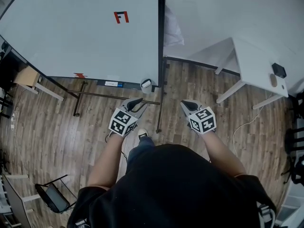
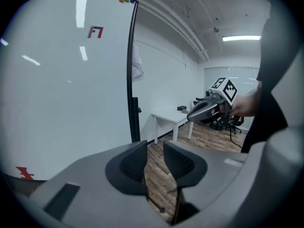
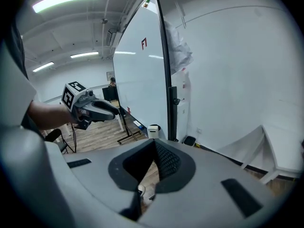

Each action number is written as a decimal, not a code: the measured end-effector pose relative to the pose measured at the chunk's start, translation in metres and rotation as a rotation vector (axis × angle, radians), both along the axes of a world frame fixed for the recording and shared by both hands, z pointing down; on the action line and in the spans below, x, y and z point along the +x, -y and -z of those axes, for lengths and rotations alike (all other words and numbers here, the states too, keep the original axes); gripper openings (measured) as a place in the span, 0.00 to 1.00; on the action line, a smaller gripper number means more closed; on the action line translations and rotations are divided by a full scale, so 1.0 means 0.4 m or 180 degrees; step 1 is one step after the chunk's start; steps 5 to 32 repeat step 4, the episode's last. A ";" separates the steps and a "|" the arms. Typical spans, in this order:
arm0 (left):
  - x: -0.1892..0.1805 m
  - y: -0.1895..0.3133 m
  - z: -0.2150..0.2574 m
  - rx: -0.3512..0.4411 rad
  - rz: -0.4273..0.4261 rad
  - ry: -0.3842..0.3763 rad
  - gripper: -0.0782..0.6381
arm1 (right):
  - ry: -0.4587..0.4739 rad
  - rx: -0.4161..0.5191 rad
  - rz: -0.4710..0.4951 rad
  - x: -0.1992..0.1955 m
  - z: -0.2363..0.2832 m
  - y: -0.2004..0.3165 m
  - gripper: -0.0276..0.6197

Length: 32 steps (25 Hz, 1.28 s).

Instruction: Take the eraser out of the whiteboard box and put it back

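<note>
The whiteboard (image 1: 80,32) stands ahead on the left, a red mark (image 1: 121,17) on it. At the right end of its lower edge sits a small white box (image 1: 146,84) with something dark at its top; I cannot tell whether that is the eraser. The right gripper view shows the box (image 3: 153,131) beside the board's black post. My left gripper (image 1: 139,100) hangs short of the box, its jaws (image 2: 155,151) apart with nothing between them. My right gripper (image 1: 184,103) is held to the right of the post, its tips (image 3: 154,146) meeting on nothing.
A white table (image 1: 259,65) with small dark items stands at the right by the wall. The board's black stand legs (image 1: 114,96) cross the wood floor in front of me. A black chair (image 1: 52,196) is behind on the left. A white cloth (image 1: 172,30) hangs by the post.
</note>
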<state>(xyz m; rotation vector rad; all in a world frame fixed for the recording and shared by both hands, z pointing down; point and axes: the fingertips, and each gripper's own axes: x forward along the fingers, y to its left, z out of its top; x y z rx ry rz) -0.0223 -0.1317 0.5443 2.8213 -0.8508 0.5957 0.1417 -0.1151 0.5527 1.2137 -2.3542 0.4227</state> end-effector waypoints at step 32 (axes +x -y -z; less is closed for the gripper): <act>-0.008 -0.008 0.023 0.0032 0.0070 -0.0035 0.26 | -0.0077 0.0082 0.0009 0.003 0.015 -0.002 0.03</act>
